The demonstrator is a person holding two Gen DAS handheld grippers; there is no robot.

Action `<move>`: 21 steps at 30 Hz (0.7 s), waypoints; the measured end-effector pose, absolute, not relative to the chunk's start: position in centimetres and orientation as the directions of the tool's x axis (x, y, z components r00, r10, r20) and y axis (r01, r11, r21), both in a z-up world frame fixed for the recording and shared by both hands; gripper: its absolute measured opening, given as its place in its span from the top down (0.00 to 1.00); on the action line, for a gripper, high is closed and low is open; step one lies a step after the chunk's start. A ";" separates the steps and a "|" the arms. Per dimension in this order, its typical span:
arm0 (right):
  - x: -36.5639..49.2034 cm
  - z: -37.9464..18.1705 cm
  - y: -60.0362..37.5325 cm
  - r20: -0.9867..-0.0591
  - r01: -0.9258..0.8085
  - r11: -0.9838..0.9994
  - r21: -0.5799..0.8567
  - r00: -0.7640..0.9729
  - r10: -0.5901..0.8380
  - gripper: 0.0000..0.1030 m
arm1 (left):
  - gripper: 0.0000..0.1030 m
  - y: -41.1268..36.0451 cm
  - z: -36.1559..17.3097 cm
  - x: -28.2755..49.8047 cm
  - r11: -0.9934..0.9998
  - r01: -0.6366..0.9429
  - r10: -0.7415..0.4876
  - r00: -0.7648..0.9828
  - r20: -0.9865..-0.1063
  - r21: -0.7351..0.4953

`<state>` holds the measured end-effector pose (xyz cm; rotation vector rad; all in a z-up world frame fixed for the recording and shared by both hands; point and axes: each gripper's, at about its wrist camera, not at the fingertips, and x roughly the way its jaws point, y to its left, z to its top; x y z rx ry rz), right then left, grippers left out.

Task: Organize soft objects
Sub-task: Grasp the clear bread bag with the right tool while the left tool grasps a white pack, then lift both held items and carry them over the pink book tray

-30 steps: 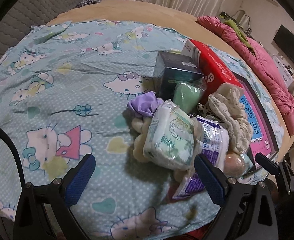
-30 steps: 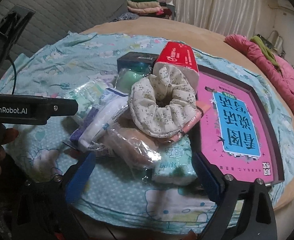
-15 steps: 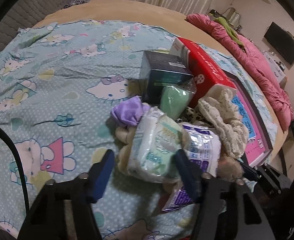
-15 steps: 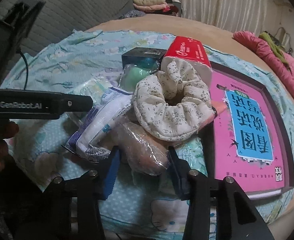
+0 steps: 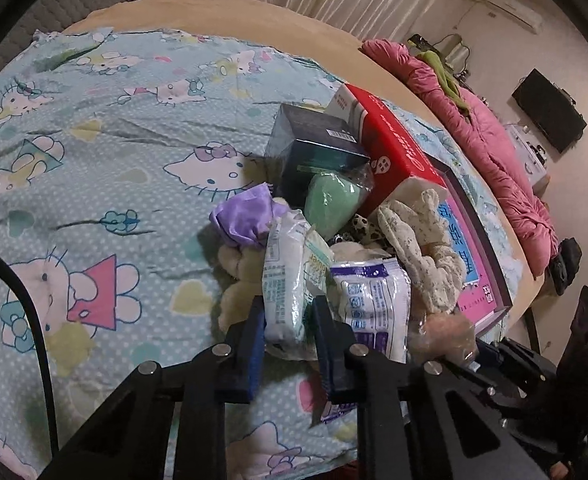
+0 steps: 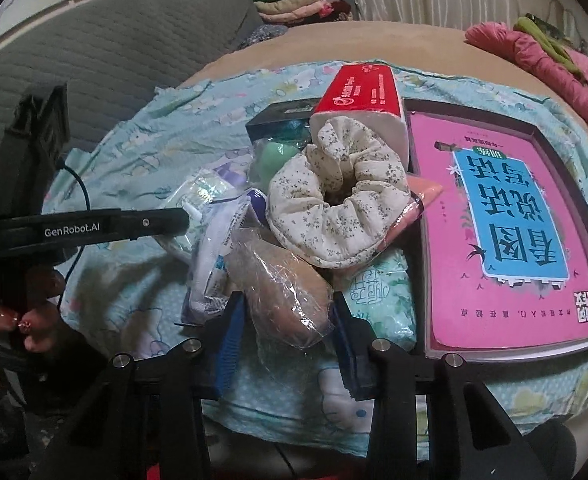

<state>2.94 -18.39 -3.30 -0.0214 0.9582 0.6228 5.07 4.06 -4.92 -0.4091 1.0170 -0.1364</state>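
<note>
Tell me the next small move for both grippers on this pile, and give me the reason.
Probably lift both straight up, slowly. The left gripper is clamped on the white-green tissue pack, and the right gripper on the wrapped tan sponge, with the floral scrunchie resting partly on it, so it could tumble.

A home bedroom (cartoon-cat bedsheet (image 5: 94,152), curtains (image 5: 333,0)).

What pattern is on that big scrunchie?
The scrunchie is cream with tiny dark flower sprigs, clearest in the right wrist view.

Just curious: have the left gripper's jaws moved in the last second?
Yes. The left gripper has closed in from wide open, jaws now squeezing the white tissue pack beside the purple cloth.
</note>
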 end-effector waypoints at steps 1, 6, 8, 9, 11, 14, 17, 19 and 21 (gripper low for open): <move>2.9 -3.1 -18.5 -0.764 -0.506 0.824 0.255 0.417 0.492 0.59 | 0.79 4.1 -4.8 4.9 0.916 -0.077 -0.297 0.528 -0.796 -0.393; 2.3 -2.0 -19.1 -0.730 -0.507 0.818 0.270 0.447 0.518 0.59 | 0.81 4.3 -3.9 4.2 0.909 -0.059 -0.311 0.563 -0.766 -0.413; 2.4 -1.7 -19.5 -0.717 -0.505 0.818 0.275 0.459 0.525 0.59 | 0.82 4.2 -3.5 4.0 0.908 -0.050 -0.316 0.570 -0.758 -0.416; 2.4 -1.6 -19.7 -0.710 -0.502 0.818 0.280 0.465 0.528 0.59 | 0.82 4.1 -3.3 4.0 0.910 -0.048 -0.314 0.572 -0.758 -0.412; 2.4 -1.3 -20.0 -0.700 -0.497 0.818 0.288 0.474 0.535 0.59 | 0.82 4.0 -3.2 3.8 0.911 -0.047 -0.312 0.571 -0.759 -0.410; 2.5 -0.9 -20.5 -0.684 -0.491 0.818 0.298 0.487 0.542 0.59 | 0.82 3.8 -2.8 3.5 0.912 -0.046 -0.310 0.573 -0.759 -0.407; 2.6 -0.5 -20.9 -0.672 -0.484 0.820 0.306 0.501 0.546 0.59 | 0.83 3.7 -2.0 3.2 0.916 -0.042 -0.300 0.592 -0.749 -0.400; 2.7 -0.3 -21.2 -0.663 -0.477 0.822 0.310 0.512 0.547 0.60 | 0.83 3.5 -1.3 3.1 0.916 -0.040 -0.298 0.602 -0.741 -0.400; 2.8 0.0 -21.7 -0.651 -0.469 0.823 0.320 0.522 0.550 0.60 | 0.83 3.3 -0.5 3.0 0.916 -0.031 -0.298 0.615 -0.730 -0.400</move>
